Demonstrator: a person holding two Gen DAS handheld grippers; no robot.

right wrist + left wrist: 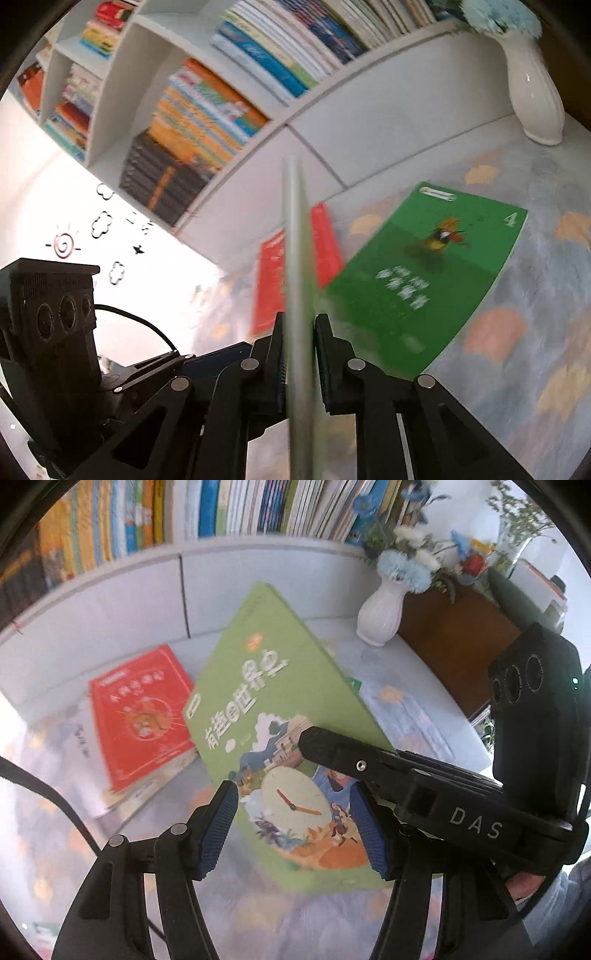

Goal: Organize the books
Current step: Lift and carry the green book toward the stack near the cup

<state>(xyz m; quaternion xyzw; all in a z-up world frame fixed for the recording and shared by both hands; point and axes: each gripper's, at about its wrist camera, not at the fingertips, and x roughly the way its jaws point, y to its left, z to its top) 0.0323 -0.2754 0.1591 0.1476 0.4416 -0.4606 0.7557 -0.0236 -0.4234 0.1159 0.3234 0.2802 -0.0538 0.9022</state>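
A light green book (273,709) with a clock picture is held tilted above the table. My right gripper (300,354) is shut on its edge, seen edge-on as a pale strip (295,258); the same gripper's finger (332,749) shows in the left wrist view. My left gripper (295,827) is open, its blue pads on either side of the book's lower part, not clearly touching. A red book (140,716) lies on a stack at left. A dark green book (428,273) lies flat on the table.
A white shelf unit (369,110) full of upright books runs along the back. A white vase (380,616) with flowers stands at the back right beside a brown box (454,642). The table has a pastel patterned cloth (535,332).
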